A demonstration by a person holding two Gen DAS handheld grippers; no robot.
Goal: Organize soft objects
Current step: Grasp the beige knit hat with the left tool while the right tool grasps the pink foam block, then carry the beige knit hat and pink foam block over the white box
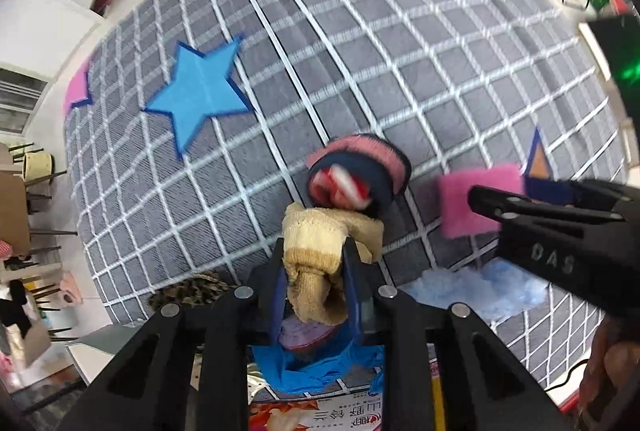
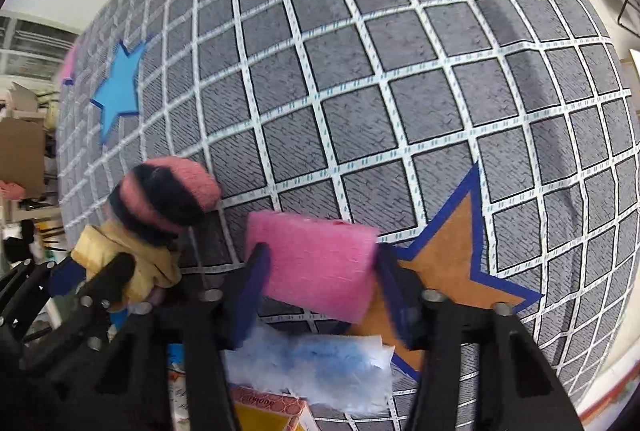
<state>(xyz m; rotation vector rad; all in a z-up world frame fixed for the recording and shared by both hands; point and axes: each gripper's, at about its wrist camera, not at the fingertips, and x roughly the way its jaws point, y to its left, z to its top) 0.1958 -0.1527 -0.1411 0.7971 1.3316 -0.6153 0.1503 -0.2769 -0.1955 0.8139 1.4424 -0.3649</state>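
Beige knitted sock bundle (image 1: 316, 251), soft and light, is being squeezed at mid-body in the clenched left tool (image 1: 314, 263), just ahead lying a pink-navy roll (image 1: 360, 171); pink sponge (image 2: 316, 263), springy, is being gripped edgewise by the right tool (image 2: 320, 271).

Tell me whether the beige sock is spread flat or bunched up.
Bunched up. The beige sock is a knotted, folded wad pinched between the pads of the left gripper, not lying flat on the grey grid mat.
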